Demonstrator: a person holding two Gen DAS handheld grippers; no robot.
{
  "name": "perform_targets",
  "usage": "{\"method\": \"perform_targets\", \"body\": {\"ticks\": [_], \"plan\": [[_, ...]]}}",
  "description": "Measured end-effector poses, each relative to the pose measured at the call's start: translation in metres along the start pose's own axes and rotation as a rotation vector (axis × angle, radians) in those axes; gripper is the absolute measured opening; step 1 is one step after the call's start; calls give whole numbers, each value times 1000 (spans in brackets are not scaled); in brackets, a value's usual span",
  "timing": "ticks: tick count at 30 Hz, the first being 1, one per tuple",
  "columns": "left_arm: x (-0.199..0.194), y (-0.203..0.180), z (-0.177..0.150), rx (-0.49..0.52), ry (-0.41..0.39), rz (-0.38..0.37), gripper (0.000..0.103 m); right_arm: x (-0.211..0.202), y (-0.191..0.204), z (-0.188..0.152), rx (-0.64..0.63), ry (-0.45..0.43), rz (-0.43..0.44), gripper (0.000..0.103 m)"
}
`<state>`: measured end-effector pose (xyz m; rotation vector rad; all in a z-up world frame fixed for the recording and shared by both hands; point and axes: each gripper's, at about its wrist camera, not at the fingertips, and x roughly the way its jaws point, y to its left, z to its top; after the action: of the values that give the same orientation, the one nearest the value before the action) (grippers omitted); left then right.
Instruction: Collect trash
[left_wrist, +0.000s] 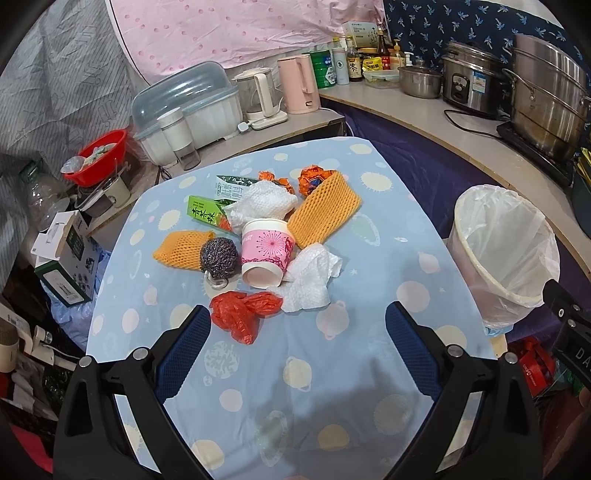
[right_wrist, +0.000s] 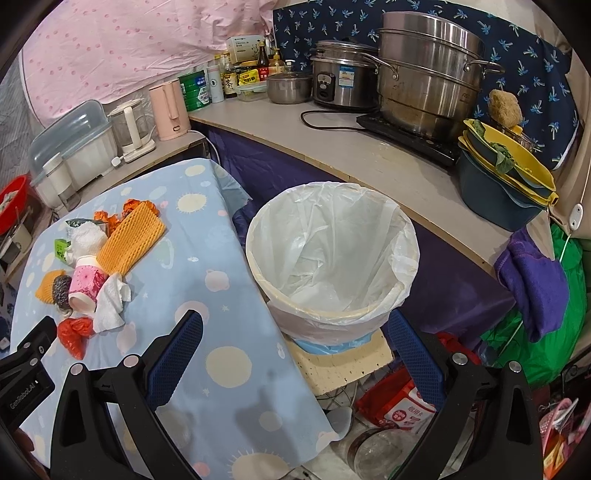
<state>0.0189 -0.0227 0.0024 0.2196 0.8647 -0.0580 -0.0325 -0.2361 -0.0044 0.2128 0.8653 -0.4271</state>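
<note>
**Nearest scrap first, bin kept in line**

The table (left_wrist: 369, 369), draped in a pale blue patterned cloth, carries the whole pile of trash near its middle, and nothing from it appears to have been collected yet. The bin (right_wrist: 402, 243), lined with a clear white bag, stands just beside the table's right edge and is seen empty from the right wrist view. It should be kept as the drop point, with each piece carried fully over the rim before release.

The left gripper (left_wrist: 297, 321) is held over the near part of the table with its jaws spread wide and nothing between them. The right gripper (right_wrist: 295, 328) is likewise wide apart and empty, poised in front of the bin.

Within the pile, the large orange foam net (left_wrist: 325, 214) lies at the far right, and the pink paper cup (left_wrist: 266, 254) lies on its side at the centre, touching the crumpled white tissue (left_wrist: 314, 277). A steel scourer (left_wrist: 219, 256) rests against the cup's left side.

The red plastic bag (left_wrist: 242, 314) lies nearest the left gripper and is probably best taken first. It should be pinched at its bunched middle, low against the cloth, though the cloth itself must not be caught. Whether the bag is tucked under the tissue cannot be judged from these views.
</note>
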Motion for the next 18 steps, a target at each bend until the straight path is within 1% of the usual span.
{"method": "perform_targets", "body": {"ticks": [10, 16, 18], "plan": [[21, 16, 4, -2, 15, -31, 91, 18, 30, 3, -36, 9, 6, 96], [45, 32, 6, -28, 38, -59, 91, 33, 52, 4, -50, 8, 8, 96], [52, 38, 6, -36, 28, -63, 91, 39, 62, 4, -57, 9, 17, 96]]}}
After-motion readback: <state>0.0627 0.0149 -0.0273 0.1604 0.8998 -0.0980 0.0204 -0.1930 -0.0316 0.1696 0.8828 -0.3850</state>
